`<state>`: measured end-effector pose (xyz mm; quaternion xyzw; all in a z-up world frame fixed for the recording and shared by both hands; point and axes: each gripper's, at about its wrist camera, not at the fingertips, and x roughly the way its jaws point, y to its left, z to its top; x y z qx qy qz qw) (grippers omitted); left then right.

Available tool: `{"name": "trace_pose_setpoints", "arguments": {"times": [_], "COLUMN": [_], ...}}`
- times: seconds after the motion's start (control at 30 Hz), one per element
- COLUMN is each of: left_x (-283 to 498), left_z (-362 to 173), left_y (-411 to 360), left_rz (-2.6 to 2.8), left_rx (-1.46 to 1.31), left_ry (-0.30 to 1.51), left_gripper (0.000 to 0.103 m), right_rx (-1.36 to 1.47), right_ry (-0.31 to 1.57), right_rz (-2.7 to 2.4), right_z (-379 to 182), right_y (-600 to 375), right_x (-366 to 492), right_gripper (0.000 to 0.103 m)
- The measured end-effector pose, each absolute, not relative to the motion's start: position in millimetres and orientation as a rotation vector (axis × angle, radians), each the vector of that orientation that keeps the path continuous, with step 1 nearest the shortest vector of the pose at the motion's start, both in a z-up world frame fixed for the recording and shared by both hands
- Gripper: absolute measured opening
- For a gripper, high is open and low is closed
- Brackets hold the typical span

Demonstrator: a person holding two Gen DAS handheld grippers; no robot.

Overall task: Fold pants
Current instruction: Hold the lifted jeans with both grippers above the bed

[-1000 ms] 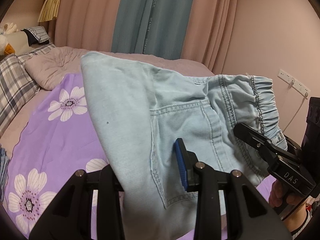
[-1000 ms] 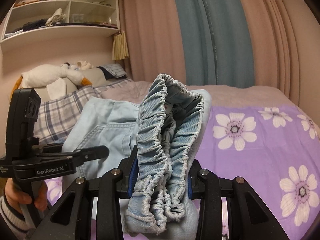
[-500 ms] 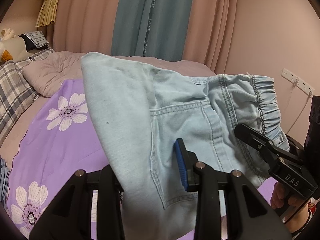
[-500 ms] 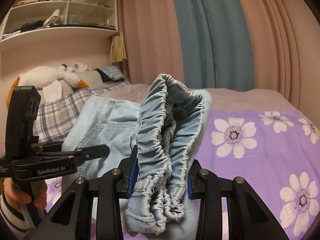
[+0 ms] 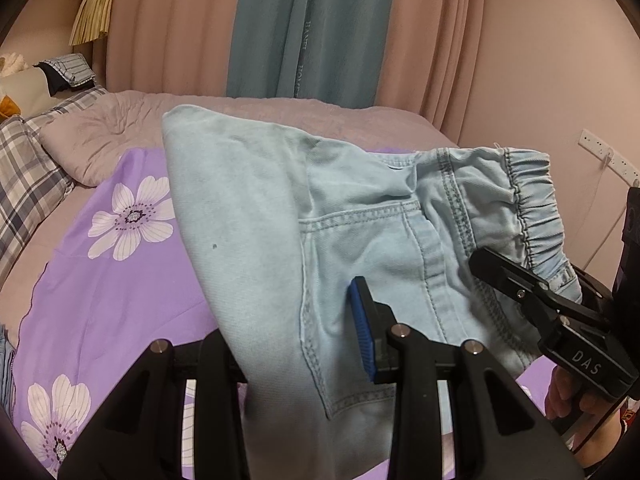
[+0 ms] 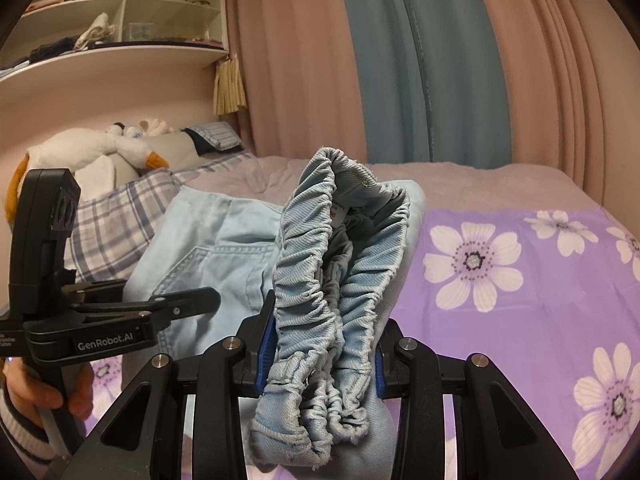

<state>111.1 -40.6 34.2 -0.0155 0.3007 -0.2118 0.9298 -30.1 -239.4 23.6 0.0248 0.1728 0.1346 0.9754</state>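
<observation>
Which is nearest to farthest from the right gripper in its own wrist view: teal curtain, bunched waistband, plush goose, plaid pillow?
1. Bunched waistband, clamped in the right gripper.
2. Plaid pillow, to the left on the bed.
3. Plush goose, behind the pillow at the headboard.
4. Teal curtain, on the far wall.

1. The pants (image 5: 256, 216) cover the left pad of the left gripper (image 5: 304, 344); only the blue right pad shows.
2. The lower part of the pants is cut off by the bottom edge in both views.
3. The waistband (image 6: 320, 280) hides most of both pads of the right gripper (image 6: 320, 356).
4. The things on the shelf (image 6: 120, 54) are too small to tell.
5. The hand (image 5: 568, 396) is mostly behind its gripper.
</observation>
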Motion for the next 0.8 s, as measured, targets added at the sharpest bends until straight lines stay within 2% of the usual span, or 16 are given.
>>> {"name": "trace_pose_setpoints", "arguments": {"times": [0.8], "left_x": [182.7], "left_z": [-31.0], "left_y": [-55.1], "left_rz": [-0.398], "left_rx": [-0.009], "left_ry": [0.764], "left_gripper": [0.033], "right_rx": [0.075], "right_ry": [0.509], "right_rz": [0.236], "right_z": [-30.5], "right_y": [-241.4], "right_x": [34.9], "right_gripper": [0.039]}}
